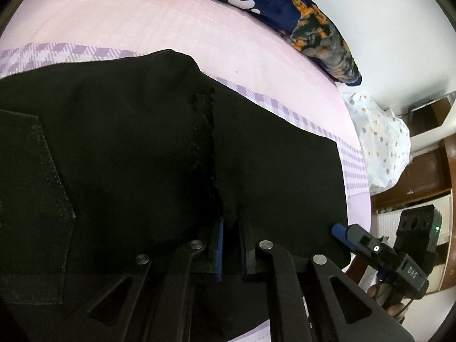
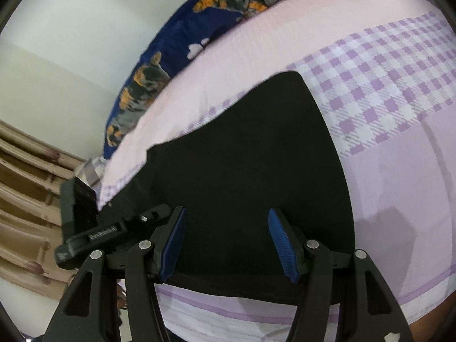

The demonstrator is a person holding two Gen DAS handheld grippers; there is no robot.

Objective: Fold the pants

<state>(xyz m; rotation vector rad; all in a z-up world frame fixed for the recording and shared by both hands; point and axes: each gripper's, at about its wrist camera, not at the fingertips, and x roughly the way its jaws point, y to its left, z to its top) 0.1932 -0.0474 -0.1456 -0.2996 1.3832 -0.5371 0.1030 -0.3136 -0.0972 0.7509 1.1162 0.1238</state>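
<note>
Black pants (image 1: 128,148) lie folded on a pink and purple checked bedsheet (image 1: 159,25). A back pocket (image 1: 31,199) shows at the left. My left gripper (image 1: 230,225) is shut on a raised fold of the black fabric with a frayed hem. My right gripper (image 2: 226,228) is open over the pants (image 2: 242,156) near their front edge, with nothing between its blue pads (image 2: 280,236). The right gripper also shows in the left wrist view (image 1: 339,229) at the pants' right edge. The left gripper body shows in the right wrist view (image 2: 114,228).
A dark blue blanket with orange dog print (image 1: 313,28) lies along the far bed edge by the white wall. A white spotted cloth (image 1: 379,145) hangs at the bed's right end. Wooden furniture (image 1: 427,171) and a radiator stand beyond. Wooden slats (image 2: 25,199) show at left.
</note>
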